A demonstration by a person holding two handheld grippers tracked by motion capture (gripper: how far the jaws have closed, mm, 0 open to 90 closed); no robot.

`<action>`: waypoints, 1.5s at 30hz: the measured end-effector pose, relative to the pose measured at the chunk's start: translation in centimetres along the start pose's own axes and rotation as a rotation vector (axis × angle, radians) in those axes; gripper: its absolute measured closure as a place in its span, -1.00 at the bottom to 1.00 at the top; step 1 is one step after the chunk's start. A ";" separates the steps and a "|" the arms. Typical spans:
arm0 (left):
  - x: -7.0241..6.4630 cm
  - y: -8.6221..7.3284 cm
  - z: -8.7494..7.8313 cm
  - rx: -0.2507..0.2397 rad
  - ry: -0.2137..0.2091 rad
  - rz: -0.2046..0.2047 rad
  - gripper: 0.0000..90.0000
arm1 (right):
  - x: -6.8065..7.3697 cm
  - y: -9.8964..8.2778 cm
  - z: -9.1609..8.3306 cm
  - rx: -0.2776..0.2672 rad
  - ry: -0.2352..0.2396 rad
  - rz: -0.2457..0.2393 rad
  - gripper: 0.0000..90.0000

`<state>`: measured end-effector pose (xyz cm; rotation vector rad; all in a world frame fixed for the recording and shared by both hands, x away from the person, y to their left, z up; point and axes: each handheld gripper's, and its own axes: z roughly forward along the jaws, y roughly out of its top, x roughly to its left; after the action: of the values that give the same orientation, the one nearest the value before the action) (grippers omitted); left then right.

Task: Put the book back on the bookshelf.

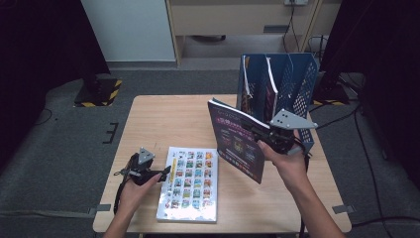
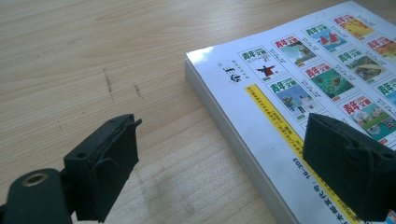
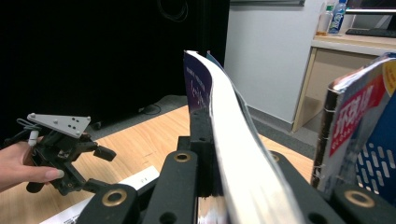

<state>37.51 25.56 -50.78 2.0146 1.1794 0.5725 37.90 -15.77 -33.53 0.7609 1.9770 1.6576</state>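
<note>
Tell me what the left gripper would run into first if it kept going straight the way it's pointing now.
Probably the white magazine lying flat on the table. The left gripper is open and points at its near edge, one jaw already above the cover. How high it hovers is hard to judge.

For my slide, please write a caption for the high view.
Right gripper carries a purple magazine toward the blue file rack; left gripper waits open beside another magazine.

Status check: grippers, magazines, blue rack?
Right gripper shut on purple-covered magazine, upright beside blue mesh file rack. Left gripper open by flat white magazine.
</note>
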 end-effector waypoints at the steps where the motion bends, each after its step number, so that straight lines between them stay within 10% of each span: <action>1: 0.0 0.0 0.0 0.000 0.001 0.001 -0.79 | 0.0 0.0 -0.2 -0.001 -0.001 0.000 0.87; 45: -0.4 0.0 0.1 0.015 0.032 0.048 -0.80 | -2.9 -1.6 -6.0 -0.026 -0.077 0.040 0.87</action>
<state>37.39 25.21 -50.84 2.0578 1.1604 0.6236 35.97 -22.28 -34.02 0.8470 1.8954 1.6484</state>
